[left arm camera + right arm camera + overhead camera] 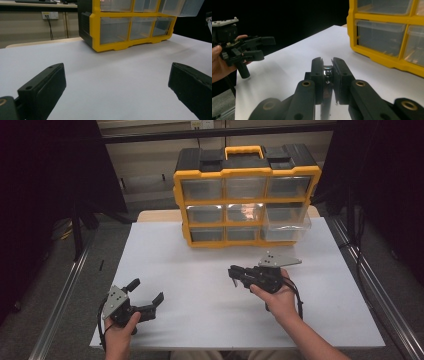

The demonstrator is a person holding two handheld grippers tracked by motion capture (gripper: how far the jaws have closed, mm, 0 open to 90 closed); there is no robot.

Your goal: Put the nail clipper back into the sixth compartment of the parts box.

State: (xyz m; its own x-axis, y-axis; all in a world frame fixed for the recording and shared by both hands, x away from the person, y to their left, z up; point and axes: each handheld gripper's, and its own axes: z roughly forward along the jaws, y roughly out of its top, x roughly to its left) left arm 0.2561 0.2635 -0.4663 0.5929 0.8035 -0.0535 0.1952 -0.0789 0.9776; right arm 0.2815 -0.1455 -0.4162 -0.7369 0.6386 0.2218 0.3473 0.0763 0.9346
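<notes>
A yellow and black drawer cabinet [245,195] with clear drawers stands at the back of the white table [200,265]. Its right drawer [287,222] in the middle row is pulled out. My right gripper [233,271] hovers over the table in front of the cabinet, pointing left. In the right gripper view its jaws [327,61] are shut on a small shiny metal piece [327,72]. My left gripper [147,291] rests near the front left corner, open and holding nothing; the left gripper view shows its jaws [116,68] wide apart over bare table.
The cabinet [130,27] has a yellow handle [243,151] on top. Dark curtains hang on both sides, and metal rails run along the table's left and right edges. The left hand and its gripper [262,47] appear at the left of the right gripper view.
</notes>
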